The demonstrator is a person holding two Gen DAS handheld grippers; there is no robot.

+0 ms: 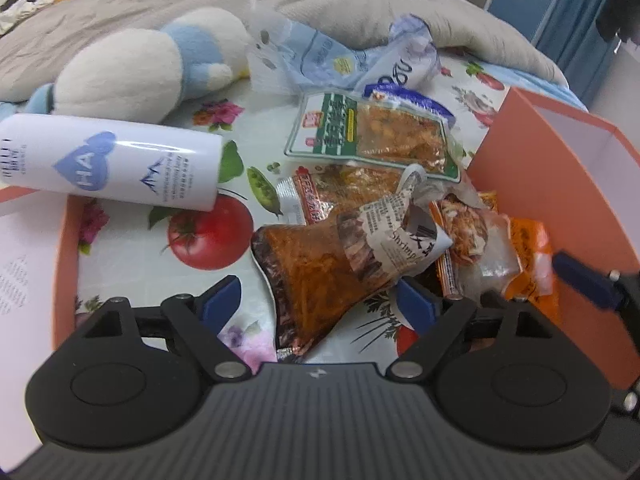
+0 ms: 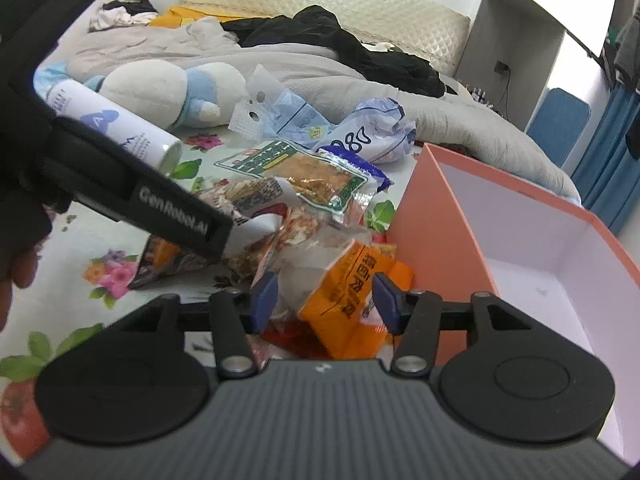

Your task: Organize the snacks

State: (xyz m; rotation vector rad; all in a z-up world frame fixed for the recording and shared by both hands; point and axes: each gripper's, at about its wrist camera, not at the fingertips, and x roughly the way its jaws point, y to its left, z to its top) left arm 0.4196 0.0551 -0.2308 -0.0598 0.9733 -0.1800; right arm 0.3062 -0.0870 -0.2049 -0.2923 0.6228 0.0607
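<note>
A pile of snack packets lies on a flowered cloth (image 1: 132, 264). My left gripper (image 1: 320, 300) is open, its blue fingers either side of a brown shrimp-snack packet (image 1: 320, 268). A green-labelled packet (image 1: 372, 136) lies behind it. My right gripper (image 2: 326, 300) is open around an orange packet (image 2: 348, 292) and a clear packet (image 2: 304, 268). An open salmon-pink box (image 2: 436, 216) with a white inside stands at the right; in the left wrist view it (image 1: 560, 184) is beside the pile. The left gripper's body (image 2: 132, 188) crosses the right wrist view.
A white spray can (image 1: 116, 164) lies on its side at the left. A plush toy (image 1: 148, 64), blue and white bags (image 1: 332, 56) and a grey blanket (image 1: 360, 12) lie behind. A pink lid (image 1: 36, 264) sits at far left.
</note>
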